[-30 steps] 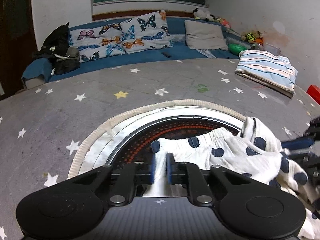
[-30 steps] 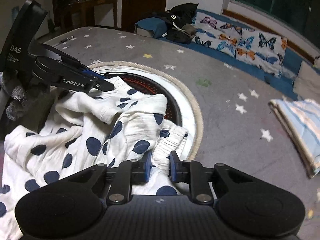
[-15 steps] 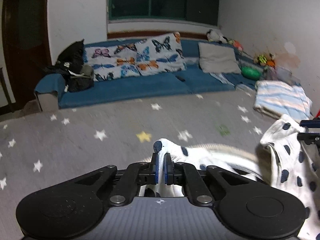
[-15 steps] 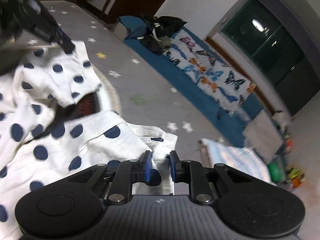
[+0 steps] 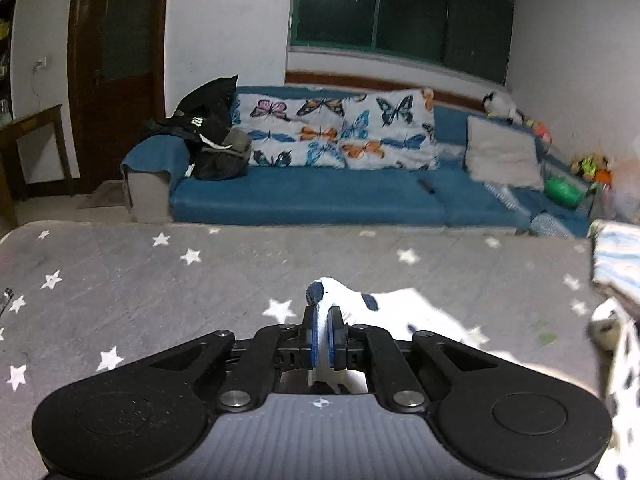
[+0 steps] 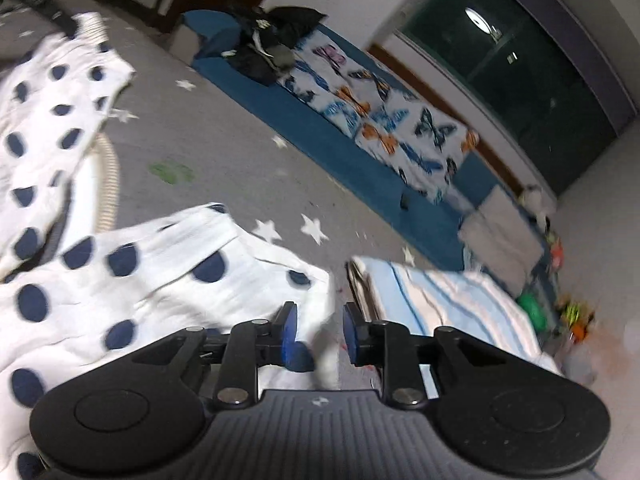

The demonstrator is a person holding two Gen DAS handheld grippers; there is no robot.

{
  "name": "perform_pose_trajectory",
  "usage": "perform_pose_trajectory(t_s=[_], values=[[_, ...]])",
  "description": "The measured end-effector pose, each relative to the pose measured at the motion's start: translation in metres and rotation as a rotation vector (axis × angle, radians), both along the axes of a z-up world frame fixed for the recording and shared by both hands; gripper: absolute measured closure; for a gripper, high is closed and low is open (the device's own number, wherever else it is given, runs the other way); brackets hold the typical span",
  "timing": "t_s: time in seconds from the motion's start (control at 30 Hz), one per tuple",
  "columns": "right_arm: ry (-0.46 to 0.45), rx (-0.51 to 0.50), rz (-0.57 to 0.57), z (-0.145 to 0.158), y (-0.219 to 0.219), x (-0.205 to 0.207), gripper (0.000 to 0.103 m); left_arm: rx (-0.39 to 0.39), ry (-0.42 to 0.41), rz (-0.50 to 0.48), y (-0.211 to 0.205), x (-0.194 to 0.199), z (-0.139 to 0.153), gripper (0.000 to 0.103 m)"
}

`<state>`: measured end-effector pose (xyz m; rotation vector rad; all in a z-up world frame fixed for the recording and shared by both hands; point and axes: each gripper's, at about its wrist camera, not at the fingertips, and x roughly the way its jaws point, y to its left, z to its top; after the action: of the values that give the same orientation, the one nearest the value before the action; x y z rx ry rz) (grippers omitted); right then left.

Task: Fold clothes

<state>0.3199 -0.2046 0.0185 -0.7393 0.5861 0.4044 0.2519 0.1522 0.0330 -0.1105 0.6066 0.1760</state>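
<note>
the polka-dot garment hangs lifted over the star-patterned grey cover, near the folded striped cloth. the left gripper is clenched on its edge, as half a second ago. the right gripper gripped the cloth before, now its jaws stand wider apart and the white hem runs loose between them. since one second ago both cameras tilted up, the round woven mat is nearly out of view. no writing can be read now
</note>
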Motion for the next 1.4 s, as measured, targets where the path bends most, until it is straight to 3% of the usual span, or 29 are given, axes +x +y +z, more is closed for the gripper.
perform_pose_trajectory(t_s=[0.23, 0.4, 0.47, 0.7, 0.8, 0.87, 1.1, 1.3, 1.4], values=[[0.073, 0.121, -0.006, 0.015, -0.019, -0.015, 0.077, 0.001, 0.025, 0.005, -0.003, -0.002, -0.007, 0.092], [0.126, 0.182, 0.011, 0.025, -0.027, -0.035, 0.071, 0.032, 0.028, -0.05, -0.017, -0.025, 0.0, 0.076], [0.147, 0.207, 0.018, 0.03, -0.03, -0.044, 0.068, 0.033, 0.04, -0.077, -0.024, -0.037, 0.002, 0.061], [0.202, 0.232, 0.045, 0.04, -0.04, -0.095, 0.062, 0.041, 0.086, -0.185, -0.064, -0.09, 0.004, 0.047], [0.203, 0.23, 0.062, 0.045, -0.045, -0.12, 0.052, 0.049, 0.095, -0.232, -0.083, -0.116, 0.006, 0.042], [0.204, 0.223, 0.076, 0.048, -0.049, -0.139, 0.052, 0.042, 0.097, -0.259, -0.093, -0.134, 0.008, 0.034], [0.225, 0.215, 0.118, 0.051, -0.059, -0.207, 0.047, 0.023, 0.078, -0.338, -0.127, -0.195, 0.014, 0.029], [0.241, 0.255, 0.199, 0.055, -0.046, -0.259, 0.045, 0.118, 0.065, -0.414, -0.152, -0.231, 0.005, 0.029], [0.251, 0.28, 0.263, 0.059, -0.032, -0.282, 0.044, 0.212, 0.069, -0.415, -0.158, -0.244, -0.006, 0.029]])
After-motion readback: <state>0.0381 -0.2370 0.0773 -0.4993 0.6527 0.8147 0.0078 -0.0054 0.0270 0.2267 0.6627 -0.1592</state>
